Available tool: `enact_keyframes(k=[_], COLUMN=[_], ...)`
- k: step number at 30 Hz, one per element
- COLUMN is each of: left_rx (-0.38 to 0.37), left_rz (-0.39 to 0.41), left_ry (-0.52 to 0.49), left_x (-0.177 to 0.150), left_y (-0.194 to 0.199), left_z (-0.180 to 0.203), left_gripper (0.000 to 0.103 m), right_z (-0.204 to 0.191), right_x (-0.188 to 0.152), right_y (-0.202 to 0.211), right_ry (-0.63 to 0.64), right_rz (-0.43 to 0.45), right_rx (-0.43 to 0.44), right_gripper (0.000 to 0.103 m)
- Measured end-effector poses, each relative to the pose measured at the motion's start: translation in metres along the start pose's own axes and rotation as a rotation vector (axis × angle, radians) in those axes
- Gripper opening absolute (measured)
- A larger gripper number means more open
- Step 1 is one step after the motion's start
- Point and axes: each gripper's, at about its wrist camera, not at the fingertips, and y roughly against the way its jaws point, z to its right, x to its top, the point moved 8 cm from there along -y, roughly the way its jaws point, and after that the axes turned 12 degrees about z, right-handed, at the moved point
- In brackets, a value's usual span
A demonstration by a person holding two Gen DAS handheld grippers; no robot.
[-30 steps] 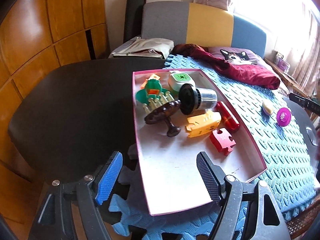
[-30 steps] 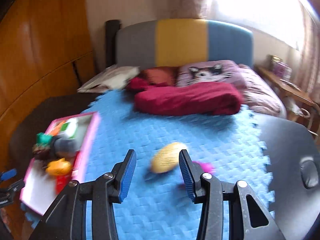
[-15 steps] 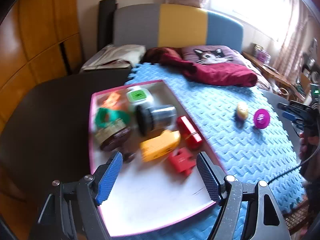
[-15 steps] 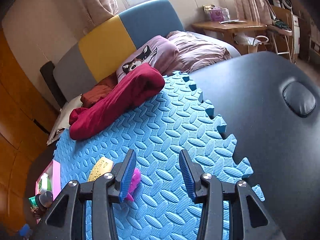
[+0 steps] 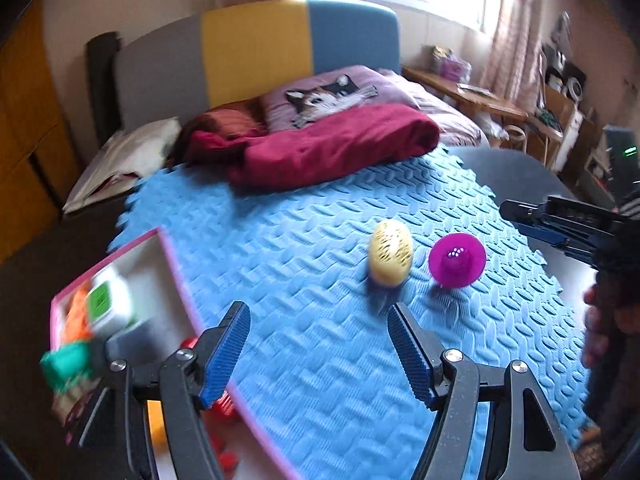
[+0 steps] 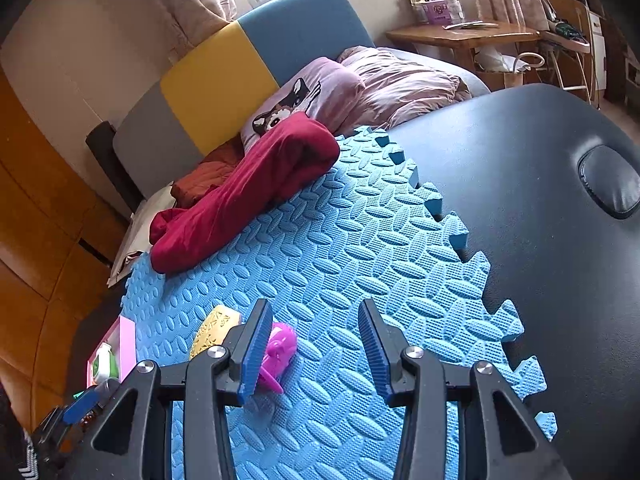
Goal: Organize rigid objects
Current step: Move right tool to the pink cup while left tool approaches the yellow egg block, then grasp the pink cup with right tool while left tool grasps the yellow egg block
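Note:
A yellow egg-shaped piece (image 5: 391,252) and a magenta round toy (image 5: 457,260) lie side by side on the blue foam mat (image 5: 320,240). My left gripper (image 5: 318,354) hovers over the mat short of them; its jaws are closing with nothing between them. The pink tray (image 5: 176,276) with several toys sits at its lower left, blurred. My right gripper (image 6: 314,350) stands open over bare mat. The magenta toy (image 6: 280,350) lies just outside its left finger, and the yellow piece (image 6: 214,330) lies further left.
A dark red cloth (image 5: 340,148) and a cat pillow (image 5: 320,98) lie at the mat's far edge. Black padded table (image 6: 540,208) extends right of the mat. A hand (image 5: 600,320) holds the right gripper (image 5: 516,218) at the right edge. The tray's corner (image 6: 124,340) shows far left.
The left view has swung from over the tray to the right, towards the yellow piece and magenta toy. The right gripper rolled, moved right off the yellow piece, then held still.

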Motion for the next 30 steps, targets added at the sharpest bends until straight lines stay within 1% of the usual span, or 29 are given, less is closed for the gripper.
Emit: enact_keyframes(k=[2,7,13,15,18,19,20,23,27,30], left_rx=[-0.026,-0.057,-0.094,-0.091,-0.126,-0.119,-0.109,-0.097,-0.071,-0.062], left_rz=[-0.015,-0.034,-0.055,-0.074,-0.134,-0.121,-0.110,-0.109,-0.114,-0.122], left_ry=[-0.029,-0.096,-0.117,-0.122,-0.095,-0.098,-0.102,-0.055,-0.028,-0.008], left_x=[0.005,0.013,0.024,0.023,0.011,0.009,0.007,0.001,-0.014,-0.028], left_y=[-0.019,-0.055,-0.089,-0.102,-0.119,-0.119,-0.117,-0.108,-0.088,-0.071], left_z=[0.014,0.038,0.055,0.057,0.060,0.060,0.060,0.053,0.048,0.048], left_gripper=[0.072,0.071,0.069,0.065,0.047,0.044,0.044,0.044,0.044,0.044], right_z=[0.000,-0.002,-0.004,-0.002,0.000,0.001,0.001,-0.002,-0.004,-0.007], right_x=[0.000,-0.001,-0.001,0.000,0.000,0.000,0.000,-0.001,-0.004,-0.007], right_y=[0.000,-0.002,-0.002,-0.002,-0.003,-0.004,-0.004,-0.005,-0.007,-0.010], right_ry=[-0.009,-0.020,-0.029,-0.036,-0.048,-0.050,-0.050,-0.042,-0.035,-0.042], right_rz=[-0.005,-0.024,-0.026,-0.025,-0.029,-0.031,-0.032,-0.034,-0.047,-0.065], right_rx=[0.006,0.029,0.041,0.039,0.038,0.037,0.038,0.045,0.054,0.078], right_gripper=[0.045,0.045,0.045,0.045,0.045,0.045,0.045,0.045,0.045,0.045])
